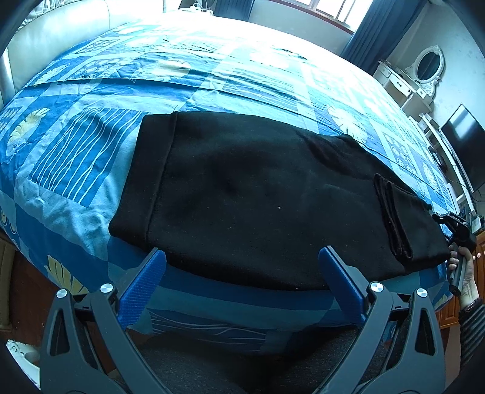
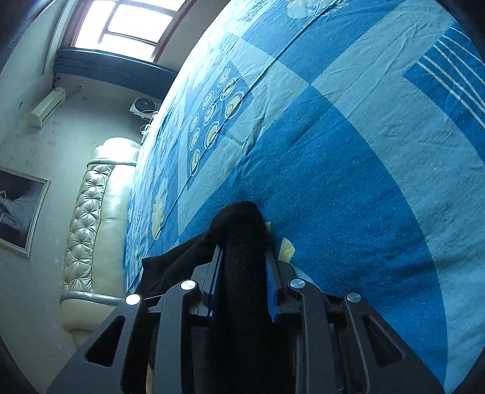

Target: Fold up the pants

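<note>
On the blue bedspread (image 1: 91, 157), black pants (image 1: 257, 194), right gripper (image 2: 242, 242) jaws clamping them.

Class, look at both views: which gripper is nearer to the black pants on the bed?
Right. The right gripper is clamped on a fold of the black pants; the left gripper hovers open at their near edge, not touching.

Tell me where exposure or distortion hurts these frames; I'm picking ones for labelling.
Left wrist view: the far part of the blue patterned bedspread is blown out white near the window, and fisheye bows the bed; the black pants show little detail. Right wrist view: evenly lit, horizon rolled, black fabric nearly featureless.
</note>
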Demonstrator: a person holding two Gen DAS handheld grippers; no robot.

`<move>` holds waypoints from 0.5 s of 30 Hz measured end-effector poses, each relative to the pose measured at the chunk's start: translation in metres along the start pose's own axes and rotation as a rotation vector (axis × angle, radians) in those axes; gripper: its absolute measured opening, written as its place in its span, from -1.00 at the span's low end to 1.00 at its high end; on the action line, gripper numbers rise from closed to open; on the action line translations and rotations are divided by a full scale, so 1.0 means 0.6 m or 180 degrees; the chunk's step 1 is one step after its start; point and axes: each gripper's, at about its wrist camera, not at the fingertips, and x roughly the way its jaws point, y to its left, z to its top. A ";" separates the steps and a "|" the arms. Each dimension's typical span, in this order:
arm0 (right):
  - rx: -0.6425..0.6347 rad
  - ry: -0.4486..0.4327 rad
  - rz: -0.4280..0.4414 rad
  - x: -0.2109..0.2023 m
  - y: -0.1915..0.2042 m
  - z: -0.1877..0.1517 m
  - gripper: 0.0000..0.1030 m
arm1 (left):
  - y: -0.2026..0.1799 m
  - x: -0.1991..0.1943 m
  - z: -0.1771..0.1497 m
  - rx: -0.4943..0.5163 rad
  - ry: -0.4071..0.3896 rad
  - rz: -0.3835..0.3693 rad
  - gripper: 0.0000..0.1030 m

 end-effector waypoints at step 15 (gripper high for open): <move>0.0482 -0.0125 0.0709 -0.072 -0.053 -0.100 -0.25 | -0.004 -0.005 -0.002 0.0047 -0.0024 0.0029 0.95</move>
